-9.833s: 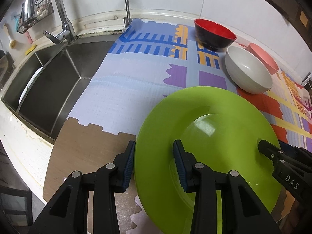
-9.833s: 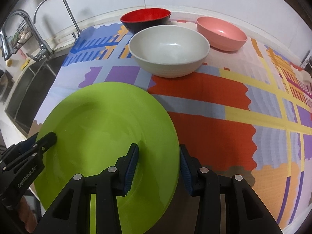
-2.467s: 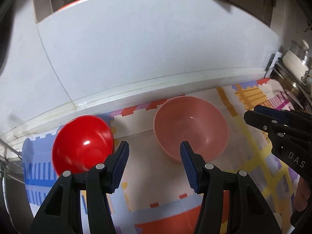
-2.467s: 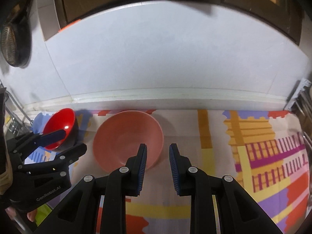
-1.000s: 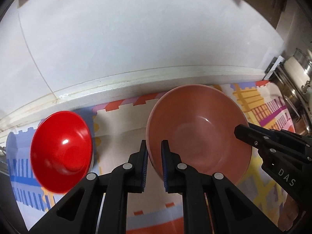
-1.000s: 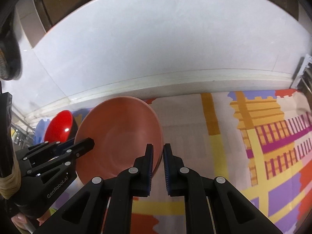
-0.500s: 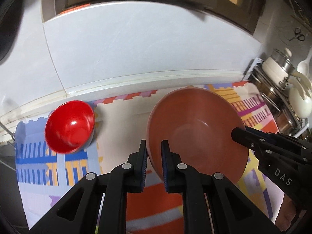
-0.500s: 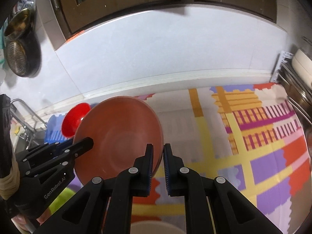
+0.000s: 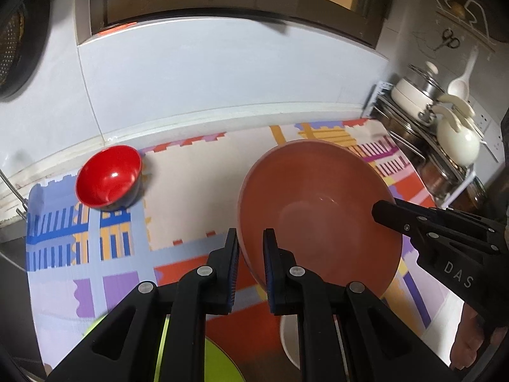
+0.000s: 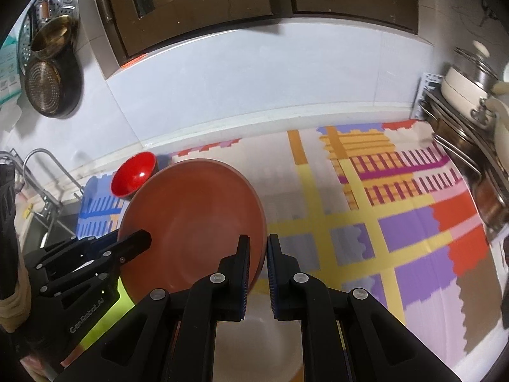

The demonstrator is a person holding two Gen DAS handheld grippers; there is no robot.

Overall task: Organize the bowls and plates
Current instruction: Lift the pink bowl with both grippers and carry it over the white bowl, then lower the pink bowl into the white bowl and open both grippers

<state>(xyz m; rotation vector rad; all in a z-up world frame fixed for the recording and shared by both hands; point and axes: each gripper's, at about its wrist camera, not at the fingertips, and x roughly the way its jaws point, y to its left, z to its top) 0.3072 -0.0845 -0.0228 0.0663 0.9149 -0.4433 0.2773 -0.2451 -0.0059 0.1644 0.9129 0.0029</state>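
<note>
The pink bowl is held clear of the tabletop by both tools, one on each side of its rim.

Left hand-held gripper: jaws closed on the bowl's left rim, one blue pad inside the wall and one outside. In the right wrist view the same tool enters from the lower left with a fingertip lying on the bowl's inner surface.

Right hand-held gripper: jaws closed on the bowl's right rim, again one pad on each face of the wall. In the left wrist view it enters from the right, and part of the person's hand shows behind it.

The bowl is tilted — its opening faces both cameras — and sits above the patterned mat that covers the tabletop.

Other items on the mat:
- Red bowl — at the back left near the wall, well apart from the pink bowl.
- White bowl — directly below the held bowl, partly hidden by the gripper arms.
- Green plate — at the front, just left of the white bowl, only partly visible.

A sink tap stands at the far left. A rack of pots stands at the right end of the tabletop.
</note>
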